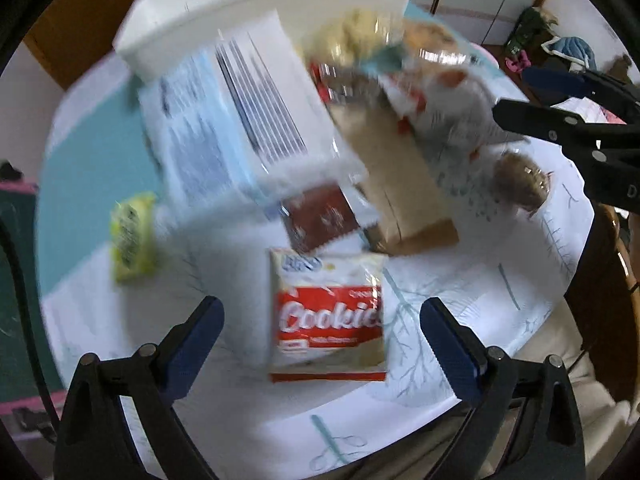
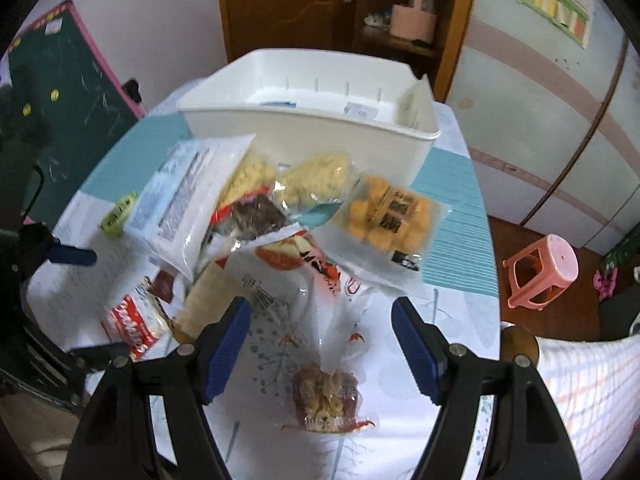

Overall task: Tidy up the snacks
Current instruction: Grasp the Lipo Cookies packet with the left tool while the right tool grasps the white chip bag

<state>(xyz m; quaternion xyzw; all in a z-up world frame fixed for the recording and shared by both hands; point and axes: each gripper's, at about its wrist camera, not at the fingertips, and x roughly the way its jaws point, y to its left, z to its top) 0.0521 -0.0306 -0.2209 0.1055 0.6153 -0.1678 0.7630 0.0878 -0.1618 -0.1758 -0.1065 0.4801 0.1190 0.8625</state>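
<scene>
Snacks are all lying on the worktop (image 2: 452, 360); white bin (image 2: 312, 132), upper centre, is holding none visibly. Both hand-held grippers, left (image 1: 322, 320) and right (image 2: 322, 320), are gaping apart, gripping nothing.

Red-and-white cookie packet (image 1: 328, 316), yellow-green packet (image 1: 132, 236) — white bin (image 2: 312, 128), blue-padded fingers (image 2: 228, 344).

Bin (image 2: 308, 136) at back of table (image 2: 460, 320); snack bags (image 2: 280, 208) piled just in front; cookie pack (image 2: 134, 326) left, wrapped cake (image 2: 324, 404) nearest.
</scene>
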